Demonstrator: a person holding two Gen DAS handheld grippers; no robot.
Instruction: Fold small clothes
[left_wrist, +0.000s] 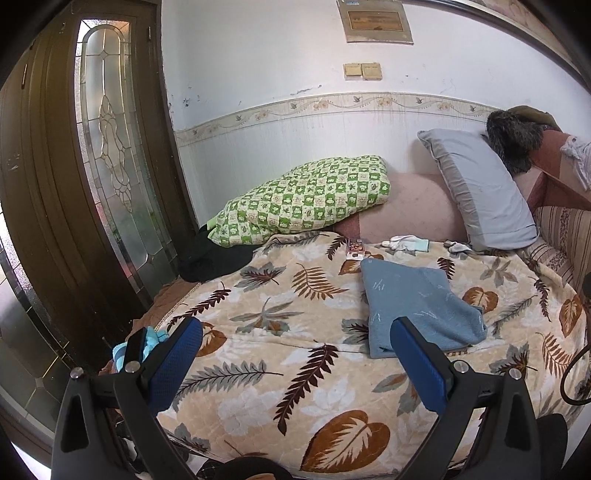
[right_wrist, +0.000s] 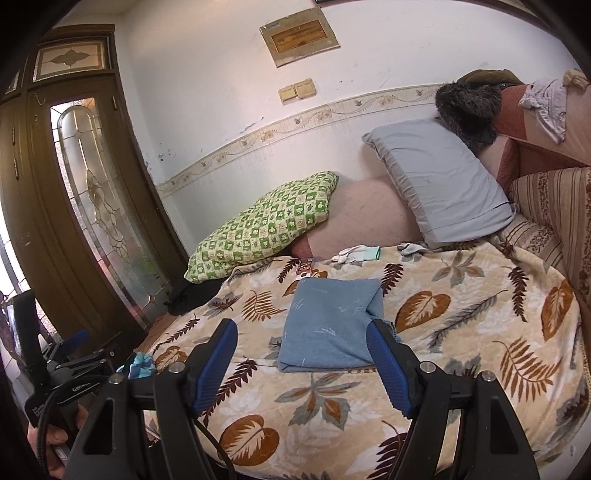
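Where leaf-print blanket (right_wrist: 480, 314) covers bed: wide bare stretch ahead of both tools, running to near rim, which drops away at bottom of both views.

Blue cloth (right_wrist: 328, 325), folded flat, mid-blanket, well clear of all blanket edges; right corner bunched and raised. Seen right of centre from left wrist (left_wrist: 417, 306).

Left gripper (left_wrist: 295, 339): blue pads spread wide, nothing between, above bare blanket; right pad overlaps near edge of cloth in view, contact not clear.

Right gripper (right_wrist: 303, 339): jaws set wide, empty; cloth framed between pads, right pad crossing its bunched corner in view; touching or not, cannot tell.

Far edge: green checked pillow (left_wrist: 303, 199), grey pillow (left_wrist: 480, 188), white glove (left_wrist: 406, 243), small box (left_wrist: 355, 249), grey scrap near grey pillow, too small to identify.

Left edge: wooden door with glass panel (left_wrist: 110, 147) close by bed; dark bundle (left_wrist: 210, 262) in gap, shape unclear; turquoise item (right_wrist: 140, 363) partly hidden behind tool.

Hand (right_wrist: 55, 443) cut off at lower left corner of right wrist view.
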